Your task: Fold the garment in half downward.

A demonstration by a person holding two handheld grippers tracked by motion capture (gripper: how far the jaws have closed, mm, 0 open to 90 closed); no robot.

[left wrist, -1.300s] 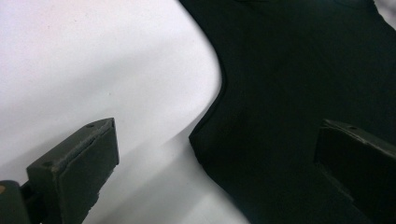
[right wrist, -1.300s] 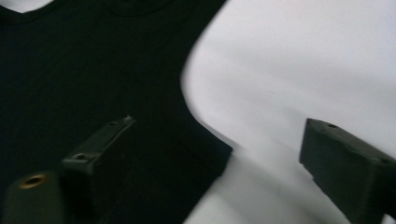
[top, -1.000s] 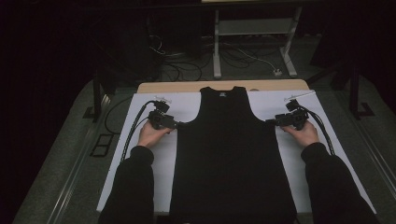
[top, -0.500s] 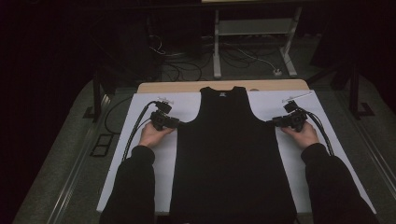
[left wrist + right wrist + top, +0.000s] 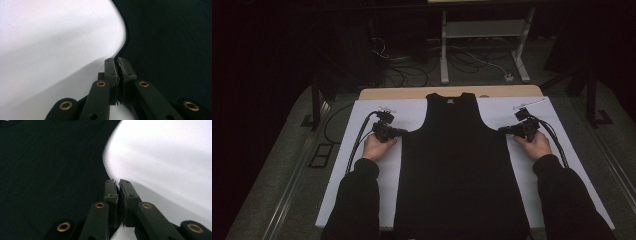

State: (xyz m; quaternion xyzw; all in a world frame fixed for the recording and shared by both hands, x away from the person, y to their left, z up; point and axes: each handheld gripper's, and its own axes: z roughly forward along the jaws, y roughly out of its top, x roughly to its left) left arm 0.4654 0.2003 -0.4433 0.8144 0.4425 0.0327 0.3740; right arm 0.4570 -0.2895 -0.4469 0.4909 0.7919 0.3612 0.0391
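While the person is standing at the near edge of the tabletop (image 5: 362,165), a black sleeveless top (image 5: 457,165) is lying flat in the middle of the white sheet, with its neck pointing to 12 o'clock and its hem reaching the near edge at 6 o'clock. The left claw (image 5: 404,132) is sitting at 9 o'clock of the top, at the bottom of the left armhole, and its jaws have just been closing; in the left gripper view the left claw (image 5: 117,62) is pressing its pads together on the edge of the black cloth. The right claw (image 5: 502,130) is sitting at 3 o'clock, at the bottom of the other armhole, and its jaws have just been closing too; in the right gripper view the right claw (image 5: 116,182) is pinching the hem of the armhole, with almost no gap between the pads. Both hands are resting low on the white sheet, and the cables are running away toward 12 o'clock. The cloth is lying smooth between the two claws.
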